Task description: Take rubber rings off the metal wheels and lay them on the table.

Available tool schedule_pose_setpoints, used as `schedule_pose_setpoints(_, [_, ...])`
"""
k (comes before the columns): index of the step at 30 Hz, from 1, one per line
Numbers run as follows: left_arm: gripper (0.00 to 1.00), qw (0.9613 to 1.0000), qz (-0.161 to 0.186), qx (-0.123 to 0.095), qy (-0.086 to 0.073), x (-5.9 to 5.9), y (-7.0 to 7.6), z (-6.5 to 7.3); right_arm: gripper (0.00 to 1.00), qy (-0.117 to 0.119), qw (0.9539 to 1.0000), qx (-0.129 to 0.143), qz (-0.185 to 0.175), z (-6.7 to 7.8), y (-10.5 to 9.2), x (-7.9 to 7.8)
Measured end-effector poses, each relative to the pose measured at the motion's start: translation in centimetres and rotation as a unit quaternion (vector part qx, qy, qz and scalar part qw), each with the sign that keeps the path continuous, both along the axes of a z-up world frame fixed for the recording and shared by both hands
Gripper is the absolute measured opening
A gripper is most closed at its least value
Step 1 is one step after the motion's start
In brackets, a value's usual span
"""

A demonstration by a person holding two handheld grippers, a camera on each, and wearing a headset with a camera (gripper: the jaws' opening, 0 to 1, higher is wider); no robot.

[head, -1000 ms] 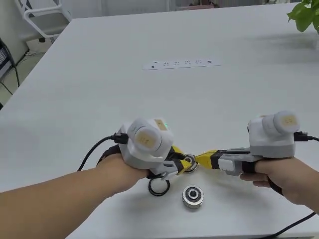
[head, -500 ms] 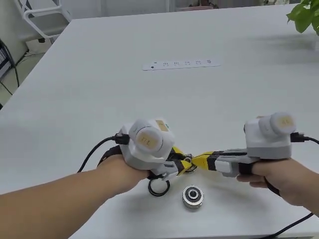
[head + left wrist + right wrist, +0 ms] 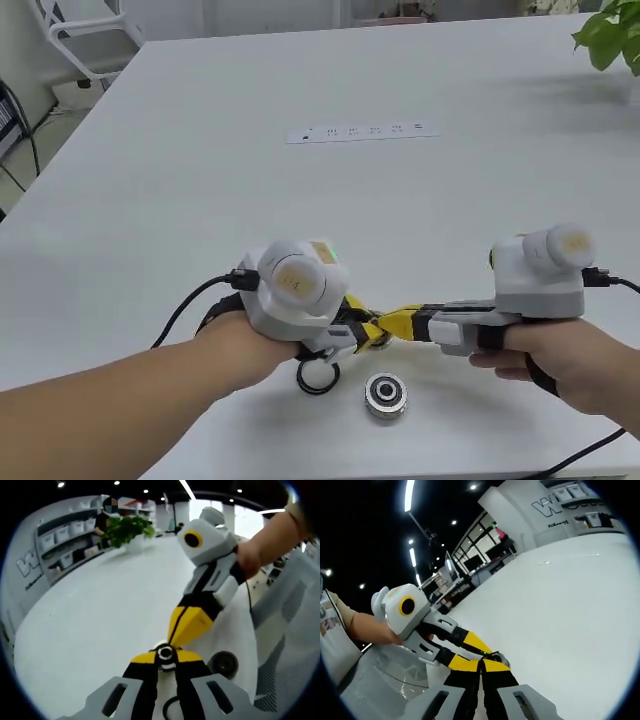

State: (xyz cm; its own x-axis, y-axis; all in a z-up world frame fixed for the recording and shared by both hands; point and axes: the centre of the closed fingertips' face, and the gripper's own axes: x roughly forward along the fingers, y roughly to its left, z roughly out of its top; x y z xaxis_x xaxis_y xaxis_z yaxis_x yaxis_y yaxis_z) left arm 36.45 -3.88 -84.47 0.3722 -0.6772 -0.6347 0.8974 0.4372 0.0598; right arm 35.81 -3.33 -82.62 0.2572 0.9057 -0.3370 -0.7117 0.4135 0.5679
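A small metal wheel (image 3: 377, 338) (image 3: 165, 654) is held just above the white table (image 3: 300, 200), and my left gripper (image 3: 367, 335) (image 3: 165, 658) is shut on it. My right gripper (image 3: 386, 328) (image 3: 481, 662) comes in from the right, jaws closed, with its yellow tips pinched at the rim of that wheel (image 3: 498, 658) where the rubber ring sits. In the left gripper view the right gripper (image 3: 170, 642) reaches down onto the wheel from above. A loose black rubber ring (image 3: 318, 375) lies on the table below my left hand. A second metal wheel (image 3: 385, 394) (image 3: 223, 663) lies flat nearby.
A white power strip (image 3: 362, 131) lies mid-table further back. A potted plant (image 3: 610, 35) stands at the far right corner and a chair (image 3: 80, 35) beyond the far left edge. A black cable (image 3: 185, 305) trails from my left gripper. The table's near edge is close below the wheel.
My right gripper has slid a little to the left, closing its tips in on the held wheel. The left gripper, the loose ring and the second wheel stay put.
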Motion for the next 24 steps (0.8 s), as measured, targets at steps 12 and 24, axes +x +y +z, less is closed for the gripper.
schedule_pose_setpoints(12, [0.13,1.0000,-0.002,0.001,-0.001,-0.1,-0.1,0.0,0.00,0.009,0.9998,0.001,-0.018,0.3,-0.3,-0.2])
schedule_pose_setpoints(24, [0.16,1.0000,-0.006,0.000,0.003,0.0,0.0,0.4,0.00,0.006,0.9995,-0.020,-0.024,-0.7,-0.8,0.7])
